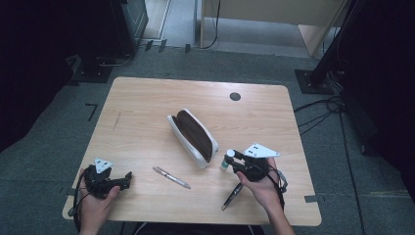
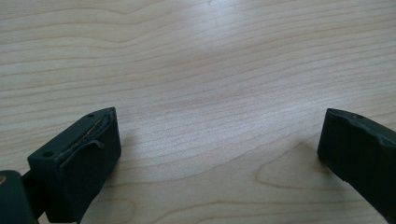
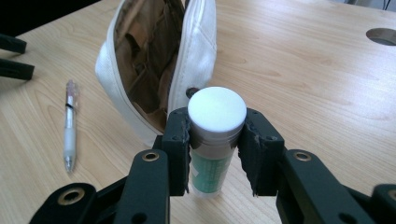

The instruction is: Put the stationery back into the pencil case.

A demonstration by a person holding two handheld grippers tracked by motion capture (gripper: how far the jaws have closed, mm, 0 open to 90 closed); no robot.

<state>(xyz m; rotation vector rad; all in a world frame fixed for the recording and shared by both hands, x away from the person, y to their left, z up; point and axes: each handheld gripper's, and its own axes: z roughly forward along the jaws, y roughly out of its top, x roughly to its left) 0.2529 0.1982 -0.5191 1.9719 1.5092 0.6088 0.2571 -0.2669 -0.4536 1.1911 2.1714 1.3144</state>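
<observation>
The right claw (image 3: 217, 154) pinches a small tube with a white cap (image 3: 216, 135), low and centre in the right gripper view; both pads press its sides just under the cap. The tube stands upright, its green label partly hidden behind the pads, so the print cannot be read. Whether its base touches the tabletop (image 3: 317, 79) I cannot tell, since the claw's arms cover the lower edge. In the high view the same tube (image 1: 226, 159) sits right of centre in the lower half, just beside the near end of the white pencil pouch (image 1: 193, 137).

The pouch (image 3: 154, 70) lies open in the upper left of the right gripper view, its brown lining in shadow and its top cut off by the frame; what is inside cannot be made out. A clear pen (image 3: 70, 126) lies at the left of that view, well apart from the pouch. In the high view a dark pen (image 1: 232, 195) lies below the right hand (image 1: 262, 188), its upper end hidden under the gripper.

The left claw (image 2: 219, 140) is spread wide over bare wood, both jaws cut off at the frame's bottom corners. In the high view it sits at lower left (image 1: 128, 176), small and dark, held by the left hand (image 1: 95, 203).
</observation>
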